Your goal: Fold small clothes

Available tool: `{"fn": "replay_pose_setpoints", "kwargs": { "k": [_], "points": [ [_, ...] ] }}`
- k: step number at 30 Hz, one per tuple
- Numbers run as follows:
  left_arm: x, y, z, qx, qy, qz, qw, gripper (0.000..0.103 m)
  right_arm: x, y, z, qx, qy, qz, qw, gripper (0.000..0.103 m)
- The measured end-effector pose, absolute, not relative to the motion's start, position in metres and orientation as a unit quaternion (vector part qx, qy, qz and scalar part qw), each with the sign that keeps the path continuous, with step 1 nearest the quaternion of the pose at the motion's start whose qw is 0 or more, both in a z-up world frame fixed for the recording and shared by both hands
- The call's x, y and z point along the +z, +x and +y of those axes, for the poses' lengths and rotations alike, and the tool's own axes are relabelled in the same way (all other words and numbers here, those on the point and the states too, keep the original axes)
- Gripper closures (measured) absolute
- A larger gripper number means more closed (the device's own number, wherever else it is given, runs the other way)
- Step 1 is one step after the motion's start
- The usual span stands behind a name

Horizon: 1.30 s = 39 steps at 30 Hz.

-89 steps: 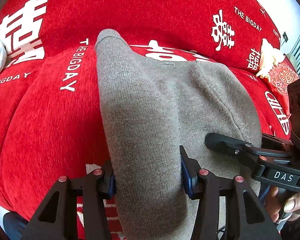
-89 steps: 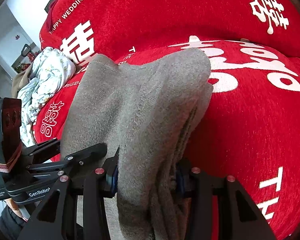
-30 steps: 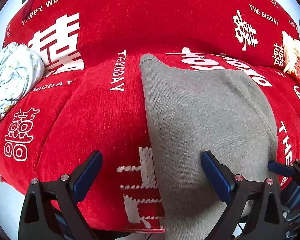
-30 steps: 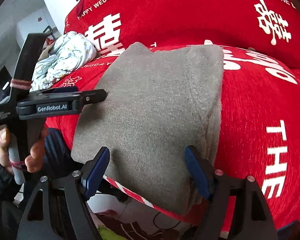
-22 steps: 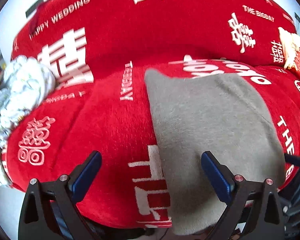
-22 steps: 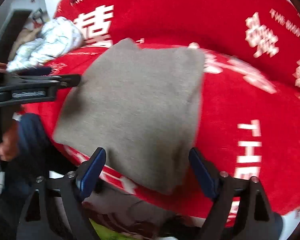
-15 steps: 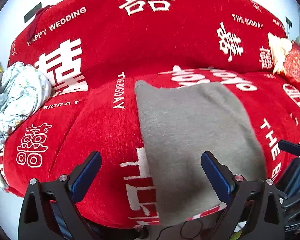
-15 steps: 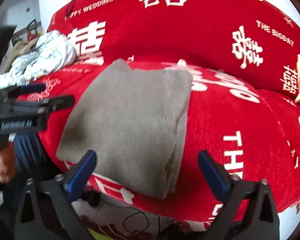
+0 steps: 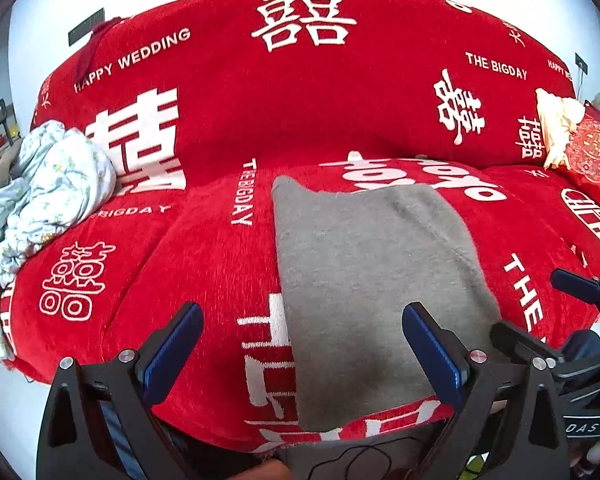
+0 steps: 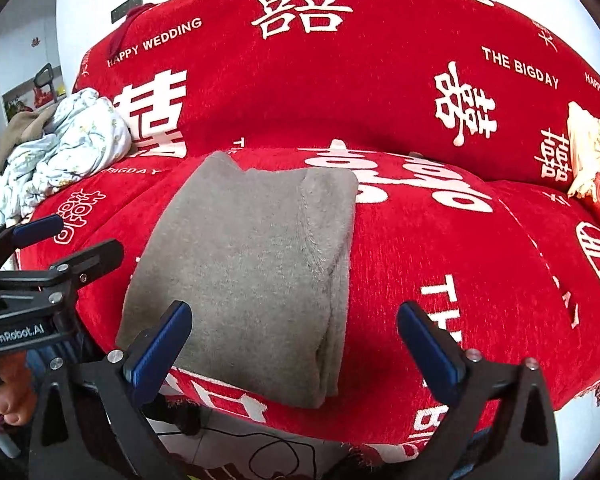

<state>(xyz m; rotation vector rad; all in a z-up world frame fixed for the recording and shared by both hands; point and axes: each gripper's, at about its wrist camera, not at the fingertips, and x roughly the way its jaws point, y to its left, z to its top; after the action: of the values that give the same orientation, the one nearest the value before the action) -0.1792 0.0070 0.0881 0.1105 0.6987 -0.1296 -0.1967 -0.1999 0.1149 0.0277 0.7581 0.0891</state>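
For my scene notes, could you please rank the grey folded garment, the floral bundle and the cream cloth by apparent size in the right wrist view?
1. Grey folded garment, though nearest the camera.
2. Floral bundle.
3. Cream cloth, partly cropped.

Grey knit garment (image 10: 252, 256) folded flat; lying on the red seat's front edge.

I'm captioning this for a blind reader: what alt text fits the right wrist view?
A folded grey garment lies flat on a red sofa cover printed with white wedding lettering. The open right tool frames it below, the left tool sits at left, and crumpled pale floral clothes lie behind.
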Motion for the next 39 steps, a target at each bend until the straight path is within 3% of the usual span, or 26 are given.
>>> {"fn": "replay_pose_setpoints", "kwargs": {
  "k": [39],
  "points": [
    [0.084, -0.179, 0.012, -0.049, 0.046, 0.35, 0.934, 0.003, 0.129, -0.196, -0.19, 0.047, -0.005, 0.36, 0.932, 0.001]
  ]
}}
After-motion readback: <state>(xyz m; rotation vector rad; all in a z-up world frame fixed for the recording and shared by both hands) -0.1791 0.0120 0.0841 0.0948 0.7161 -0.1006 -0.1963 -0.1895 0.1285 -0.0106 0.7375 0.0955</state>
